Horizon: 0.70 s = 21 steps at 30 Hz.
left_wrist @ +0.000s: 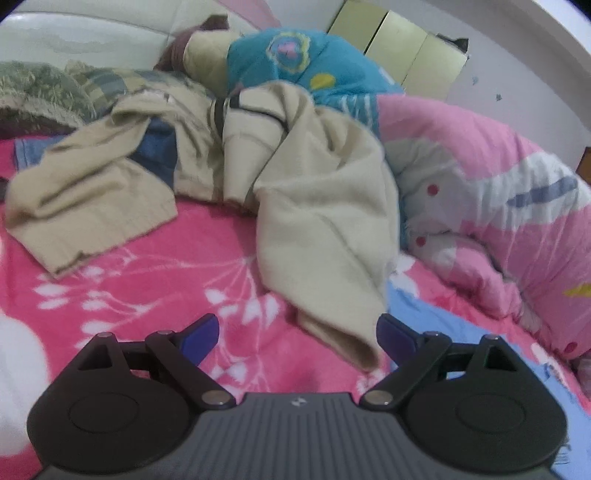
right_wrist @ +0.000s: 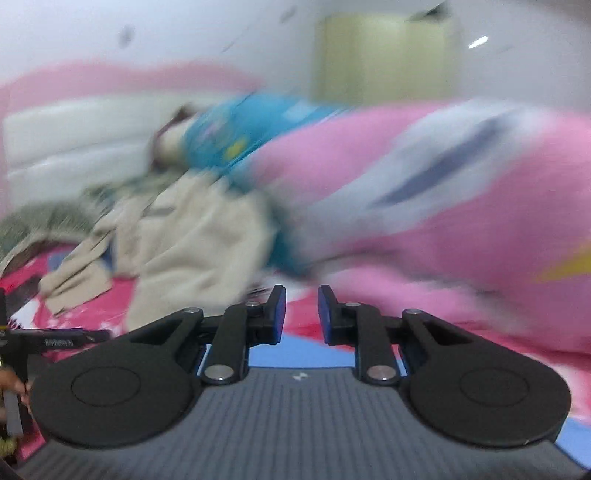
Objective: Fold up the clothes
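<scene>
Two handheld grippers are hovering over a bed w/ a hot-pink floral sheet (left_wrist: 155, 280), white flower prints and a pale blue patch showing near the bottom edge. The left gripper (left_wrist: 297, 338) is holding its jaws spread wide, nothing between them; the hem tip of the beige garment (left_wrist: 325, 229) is lying just ahead of the gap, nearer the right-hand finger, and whether it touches that finger can't be told. The right gripper (right_wrist: 301, 314) is holding its jaws a narrow gap apart, empty, above the sheet; that view is heavily motion-blurred, so detail is poor. At its left edge part of the other device and a bit of a hand are showing. The beige garment is sprawling crumpled across the mid bed, one part trailing toward the left gripper, another flap spreading to the left, w/ a blue cloth (left_wrist: 157, 147) peeking out beneath the folds and dark strap-like trim near the top. To the right, a pink quilt (left_wrist: 498, 184) w/ grey & white patches is bunching up along the bed's side. Beyond the garment, a teal blanket (left_wrist: 295, 62) w/ a flower motif is piling up, next to a greenish fuzzy throw (left_wrist: 40, 88) at far left. Behind, a white padded headboard (left_wrist: 92, 33), a plain white wall & a pale yellow-green cabinet (left_wrist: 399, 44) are closing off the room.
</scene>
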### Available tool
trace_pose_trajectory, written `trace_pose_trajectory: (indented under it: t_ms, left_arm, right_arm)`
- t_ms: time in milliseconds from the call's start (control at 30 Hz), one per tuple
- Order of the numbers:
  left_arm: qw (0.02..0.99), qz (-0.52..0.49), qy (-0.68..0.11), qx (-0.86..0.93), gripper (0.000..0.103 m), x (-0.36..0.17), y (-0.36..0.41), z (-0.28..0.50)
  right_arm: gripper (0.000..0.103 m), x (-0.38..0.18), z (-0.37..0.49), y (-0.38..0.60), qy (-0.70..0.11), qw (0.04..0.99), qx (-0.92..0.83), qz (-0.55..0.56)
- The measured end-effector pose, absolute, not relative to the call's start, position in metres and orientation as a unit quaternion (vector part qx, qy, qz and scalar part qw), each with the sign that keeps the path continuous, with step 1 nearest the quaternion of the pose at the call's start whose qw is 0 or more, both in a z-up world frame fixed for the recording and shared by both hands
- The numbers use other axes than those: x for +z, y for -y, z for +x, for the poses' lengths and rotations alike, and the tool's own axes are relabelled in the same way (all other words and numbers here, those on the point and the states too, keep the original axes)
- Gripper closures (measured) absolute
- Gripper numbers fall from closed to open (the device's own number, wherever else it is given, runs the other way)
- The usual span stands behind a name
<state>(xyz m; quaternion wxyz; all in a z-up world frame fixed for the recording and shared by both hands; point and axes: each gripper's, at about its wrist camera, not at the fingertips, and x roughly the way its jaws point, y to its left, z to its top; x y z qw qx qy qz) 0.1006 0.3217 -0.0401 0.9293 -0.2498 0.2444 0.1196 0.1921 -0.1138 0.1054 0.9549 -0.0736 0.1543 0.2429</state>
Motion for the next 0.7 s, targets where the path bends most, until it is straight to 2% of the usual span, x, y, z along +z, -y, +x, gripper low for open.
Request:
trace_pose_trajectory:
  t_ms: [133,233,367,533,700]
  left_arm:
    - [0.94,-0.225,-0.246,0.076,0.01,-0.007,-0.295,0.076]
    - [0.945,-0.187,-0.266,0.023,0.01,0.015,-0.255,0.06]
    - [0.942,-0.141,-0.299,-0.05,0.01,0.022,-0.182,0.045]
    - [0.914,-0.098,-0.373,-0.124,0.011,-0.011,-0.097,0.029]
    - [0.901,-0.033,-0.413,-0.129,0.011,-0.041,-0.065,0.003]
  right_arm:
    - [0.081,0.153,0.084,0.223,-0.117,0.985,0.109,-0.069]
    - [0.08,0.139,0.027,0.277,-0.138,0.988,0.054,-0.05]
    - [0.08,0.053,0.034,0.282,-0.219,0.973,0.07,-0.03]
    - [0.08,-0.056,0.046,0.285,-0.32,0.943,0.092,-0.006]
    - [0.081,-0.093,0.017,0.304,-0.361,0.929,0.082,-0.017]
